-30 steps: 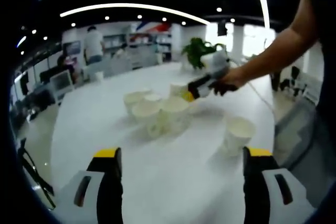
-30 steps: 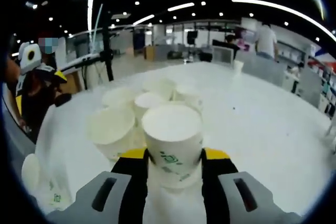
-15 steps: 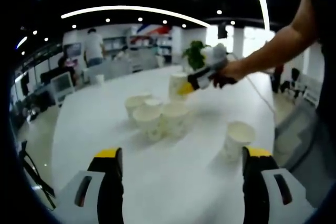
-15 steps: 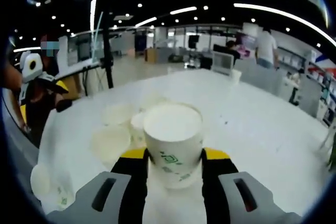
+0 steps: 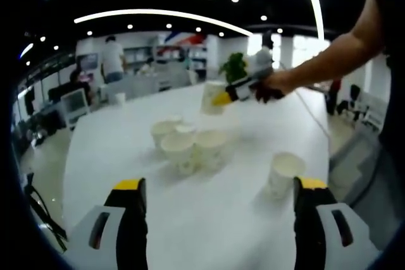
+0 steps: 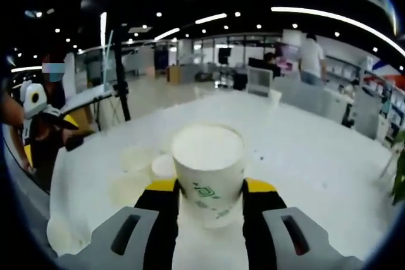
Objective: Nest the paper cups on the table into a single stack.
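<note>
Now your right gripper clamps a paper cup by its lower wall, above the cluster of cups on the counter. It's light and crushable; squeeze gently. Your left gripper hangs wide open, holding nothing.

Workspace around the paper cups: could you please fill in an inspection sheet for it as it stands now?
Surface: white table, bare in front.
Job's things: a cluster of cups mid-table; a single cup standing apart; a lifted cup held above the cluster.
Clutter: one small cup at the far edge.
Grippers: left tool open, low over the table; right tool shut on the lifted cup.
Cables: nothing seen.
Surroundings: office, potted plant, a person standing at the back.
</note>
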{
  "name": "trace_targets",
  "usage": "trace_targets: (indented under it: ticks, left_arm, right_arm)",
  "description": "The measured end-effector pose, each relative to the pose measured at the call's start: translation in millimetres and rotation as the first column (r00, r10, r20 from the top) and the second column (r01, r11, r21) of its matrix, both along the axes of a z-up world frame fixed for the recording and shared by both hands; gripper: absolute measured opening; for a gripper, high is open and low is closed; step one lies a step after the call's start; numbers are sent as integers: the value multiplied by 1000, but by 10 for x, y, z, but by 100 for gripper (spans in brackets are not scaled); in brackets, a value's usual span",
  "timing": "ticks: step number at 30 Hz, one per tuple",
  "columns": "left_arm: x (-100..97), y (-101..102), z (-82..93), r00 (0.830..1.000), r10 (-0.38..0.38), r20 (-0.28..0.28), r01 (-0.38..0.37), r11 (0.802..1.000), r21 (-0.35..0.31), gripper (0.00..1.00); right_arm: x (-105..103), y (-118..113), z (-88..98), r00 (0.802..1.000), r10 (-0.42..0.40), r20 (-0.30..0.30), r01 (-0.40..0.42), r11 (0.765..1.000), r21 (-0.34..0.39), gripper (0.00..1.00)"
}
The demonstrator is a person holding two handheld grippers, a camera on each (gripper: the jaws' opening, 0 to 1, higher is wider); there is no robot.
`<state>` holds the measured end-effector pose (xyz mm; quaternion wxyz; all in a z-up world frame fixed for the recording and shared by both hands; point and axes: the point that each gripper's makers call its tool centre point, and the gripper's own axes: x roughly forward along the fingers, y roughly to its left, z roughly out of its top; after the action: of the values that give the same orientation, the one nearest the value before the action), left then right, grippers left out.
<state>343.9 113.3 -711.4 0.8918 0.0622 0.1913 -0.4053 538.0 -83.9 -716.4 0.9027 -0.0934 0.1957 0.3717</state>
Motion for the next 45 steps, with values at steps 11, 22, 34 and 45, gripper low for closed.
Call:
trace_targets:
  ticks: [11,22,34,45]
  left_arm:
    - [20,-36,105,1000,-3,14,3,1000,-7,97]
    - [-16,-68,200,1000,-21,19,21,1000,-15,98]
    - [-87,-174,142,998,-54,-25,54,998,-19,98]
    - [-72,-204,186,999,-37,-19,37,999,-32,97]
  right_arm:
    - [-90,-31,73,1000,-15,-23,15,1000,0,37]
    - [-207,-50,151,1000,-15,-15,15,1000,6,36]
    - [-402,-38,211,1000,-4,-15,4,1000,18,36]
    - [-647,-22,263,1000,1,-14,0,999,36,36]
